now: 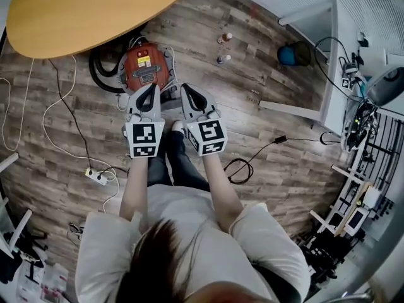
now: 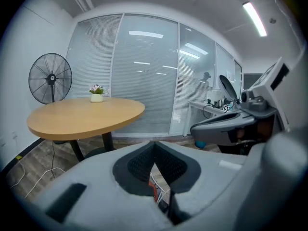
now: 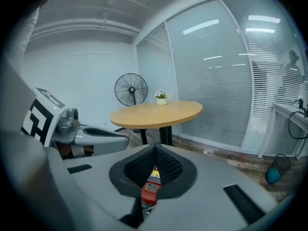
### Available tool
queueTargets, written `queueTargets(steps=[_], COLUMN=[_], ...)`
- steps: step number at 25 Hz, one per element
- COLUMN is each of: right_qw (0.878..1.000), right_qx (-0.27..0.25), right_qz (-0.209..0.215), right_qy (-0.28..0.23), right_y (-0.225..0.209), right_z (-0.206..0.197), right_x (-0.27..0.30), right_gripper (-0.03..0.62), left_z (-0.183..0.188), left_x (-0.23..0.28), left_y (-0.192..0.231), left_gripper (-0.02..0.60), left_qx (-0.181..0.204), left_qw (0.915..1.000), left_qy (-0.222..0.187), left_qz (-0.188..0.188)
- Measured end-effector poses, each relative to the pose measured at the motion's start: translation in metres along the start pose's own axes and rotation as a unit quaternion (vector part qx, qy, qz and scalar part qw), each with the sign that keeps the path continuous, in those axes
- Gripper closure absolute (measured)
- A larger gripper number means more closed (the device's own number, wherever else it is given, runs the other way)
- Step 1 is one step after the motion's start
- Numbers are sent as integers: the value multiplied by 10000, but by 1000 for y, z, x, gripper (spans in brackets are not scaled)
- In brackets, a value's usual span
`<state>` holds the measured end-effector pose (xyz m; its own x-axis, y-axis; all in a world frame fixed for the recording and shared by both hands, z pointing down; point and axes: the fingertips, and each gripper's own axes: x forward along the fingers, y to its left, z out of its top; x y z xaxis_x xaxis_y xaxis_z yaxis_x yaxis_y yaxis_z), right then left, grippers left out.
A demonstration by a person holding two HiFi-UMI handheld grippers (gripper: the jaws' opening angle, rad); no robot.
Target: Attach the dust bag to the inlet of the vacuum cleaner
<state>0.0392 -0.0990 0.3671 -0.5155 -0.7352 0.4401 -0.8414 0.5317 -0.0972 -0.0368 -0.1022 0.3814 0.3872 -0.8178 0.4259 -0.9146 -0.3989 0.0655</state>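
Note:
The red vacuum cleaner (image 1: 146, 68) lies on the wooden floor below the edge of the round table (image 1: 82, 11), with its black hose (image 1: 101, 68) coiled on its left. Both grippers are held side by side, high above it. My left gripper (image 1: 151, 88) is shut with nothing in it, and so is my right gripper (image 1: 187, 88). In the left gripper view the jaws meet at the left gripper (image 2: 154, 146) tip, with a red sliver of the vacuum cleaner (image 2: 155, 191) below. In the right gripper view the vacuum cleaner (image 3: 150, 189) shows under the closed right gripper (image 3: 155, 148). I see no dust bag.
White cables and a power strip (image 1: 96, 177) lie on the floor at left, a black cable (image 1: 252, 156) at right. Two small bottles (image 1: 224, 38) and a blue bin (image 1: 289, 54) stand beyond the vacuum. A standing fan (image 2: 50, 78) and a flower pot (image 2: 96, 95) are by the table.

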Motion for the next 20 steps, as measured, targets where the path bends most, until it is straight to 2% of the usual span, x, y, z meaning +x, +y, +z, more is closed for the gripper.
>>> queueTargets(steps=[5,13,20], right_qw=[9995,9975,9941], right_qx=[69,-57,-102], right_qz=[18,-134,-267], right_qy=[-304,-688,-1049], right_y=[9,5,-4], right_z=[35,85,121], right_x=[-28,-70,-102], right_gripper=[592,592,592], left_z=[40,89,130], left_x=[-23,-56,-83], left_y=[-7,-17,-20], left_gripper=[565,565,565], left_qx=[16,157,131], left_qw=[9996,9986,9965], left_qy=[-266,-496,-804], left_qz=[-74,-122,-179])
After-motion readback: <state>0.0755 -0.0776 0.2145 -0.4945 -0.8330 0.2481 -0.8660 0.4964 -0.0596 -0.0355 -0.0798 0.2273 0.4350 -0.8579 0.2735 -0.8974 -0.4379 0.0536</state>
